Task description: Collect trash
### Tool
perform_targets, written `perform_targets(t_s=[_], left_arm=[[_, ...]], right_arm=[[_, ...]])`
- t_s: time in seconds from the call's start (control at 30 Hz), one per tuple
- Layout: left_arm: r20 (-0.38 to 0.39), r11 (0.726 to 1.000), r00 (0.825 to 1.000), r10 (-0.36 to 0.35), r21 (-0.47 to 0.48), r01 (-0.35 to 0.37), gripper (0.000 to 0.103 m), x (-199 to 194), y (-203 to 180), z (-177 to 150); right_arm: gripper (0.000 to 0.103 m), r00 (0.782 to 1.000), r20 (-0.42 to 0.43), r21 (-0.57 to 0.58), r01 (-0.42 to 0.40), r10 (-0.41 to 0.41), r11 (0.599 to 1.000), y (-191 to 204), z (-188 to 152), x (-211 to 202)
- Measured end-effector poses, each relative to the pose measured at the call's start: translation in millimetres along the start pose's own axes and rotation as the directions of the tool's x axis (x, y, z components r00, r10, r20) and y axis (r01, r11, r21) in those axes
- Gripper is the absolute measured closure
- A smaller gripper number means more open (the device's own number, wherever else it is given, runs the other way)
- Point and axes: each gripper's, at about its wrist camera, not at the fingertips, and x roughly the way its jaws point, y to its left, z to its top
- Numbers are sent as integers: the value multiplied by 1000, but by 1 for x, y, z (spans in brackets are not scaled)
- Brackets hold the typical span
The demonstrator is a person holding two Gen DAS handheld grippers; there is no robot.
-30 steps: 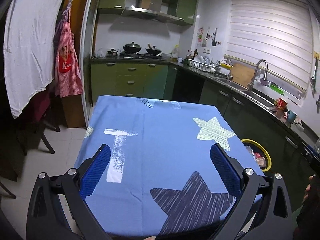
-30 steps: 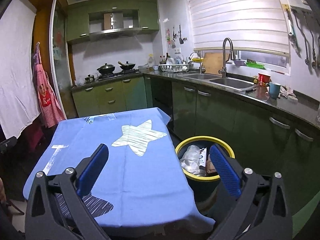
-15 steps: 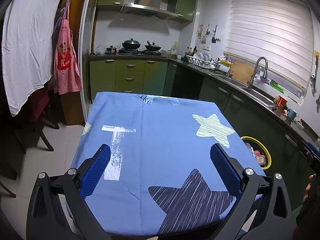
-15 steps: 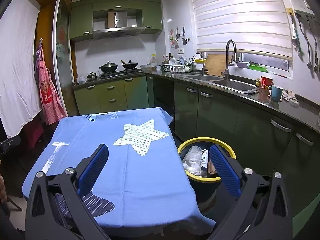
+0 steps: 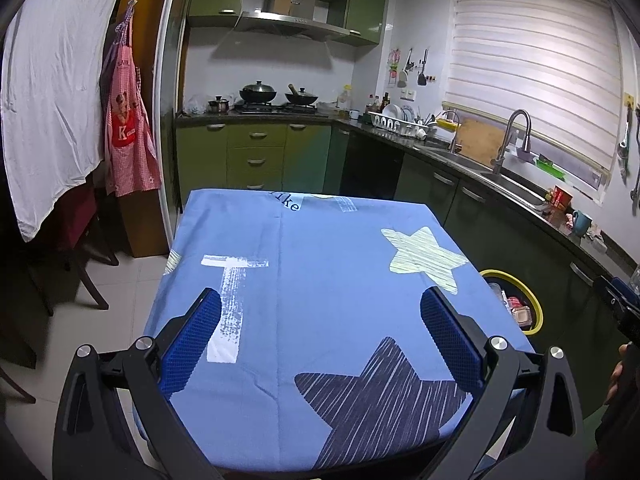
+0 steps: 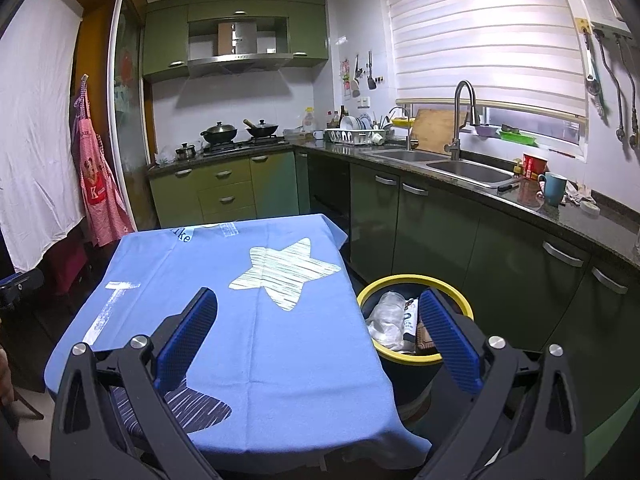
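Change since a second ago: you have drawn both grippers back and up from the table (image 5: 320,280); more of the blue star cloth (image 6: 256,320) and its near edge now shows in both views. The cloth top and the bin look unaltered.
Meaning for the task: my reading is that collection from the table is complete or very near it. You are retreating, not approaching anything.
Left gripper (image 5: 320,344): jaws spread wide, nothing between the blue pads (image 5: 192,344). It hangs over the near end of the table.
Right gripper (image 6: 318,340): jaws likewise spread wide and empty. One finger overlaps the cloth in view, the other overlaps the bin's rim.
Trash (image 6: 394,320): it lies inside the bin, not on the table. In the right wrist view you can see a crumpled clear plastic piece (image 6: 384,316), a white printed packet (image 6: 409,318) and something brown beside it. In the left wrist view, reddish packaging (image 5: 520,310) shows in the same bin.
Bin (image 6: 404,280): dark body, yellow rim, standing on the floor just beside the table's right edge, between table and green cupboards (image 6: 436,236). It is partly filled; how deep I cannot tell.
Table surface: no loose item is visible on the cloth in either view.
Remaining check: the floor beyond the table is only partly visible, so confirm nothing lies there.
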Motion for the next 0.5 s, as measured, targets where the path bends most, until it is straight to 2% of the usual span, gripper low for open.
perform_targets(t_s=[0.5], left_arm=[[-5,1000,1000,13,9,-13,5,5,-2,-1]], right_arm=[[7,1000,-13,1,-5,5,1000,-2,-1,3]])
